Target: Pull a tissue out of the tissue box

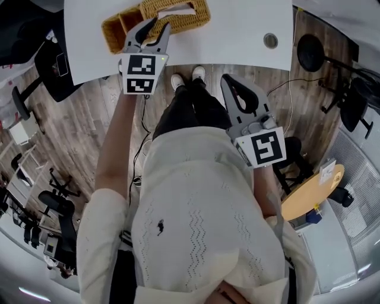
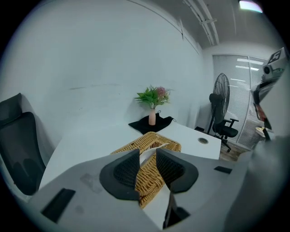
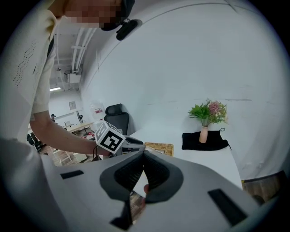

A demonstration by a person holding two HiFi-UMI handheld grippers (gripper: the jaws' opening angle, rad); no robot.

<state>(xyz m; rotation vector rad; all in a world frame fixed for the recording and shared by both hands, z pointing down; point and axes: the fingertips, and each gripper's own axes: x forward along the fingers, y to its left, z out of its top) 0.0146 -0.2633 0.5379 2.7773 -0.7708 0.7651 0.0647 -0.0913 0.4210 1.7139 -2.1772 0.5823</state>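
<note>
Left tool [image 1: 159,25] sits over the near edge of the wicker tissue box [image 1: 196,15], jaws apart and holding nothing. Its own view confirms this: there is a narrow gap between the pads, and the tissue [image 2: 152,149] and box [image 2: 131,145] show through it, just beyond the tips. In the head view the tissue [image 1: 178,10] sticks up from the slot in the box top, just beyond the left tool's tips and not touching them. Right tool [image 1: 227,80] is well back from the box, off the table [image 1: 237,29] and over the wood floor [image 1: 297,107] by the person's legs. Its view shows the jaws [image 3: 143,156] together at the tips and clamped on nothing. Only the gripper views show what stands past the box: a vase of flowers [image 2: 152,115] on a black cloth [image 2: 145,124] by the wall, out of frame in the head view. The right gripper view alone gives a side look at the left tool [image 3: 115,142] at the box [image 3: 159,147]. A cable grommet [image 1: 271,40] lies to the right of the box, seen in the head and left gripper views.
</note>
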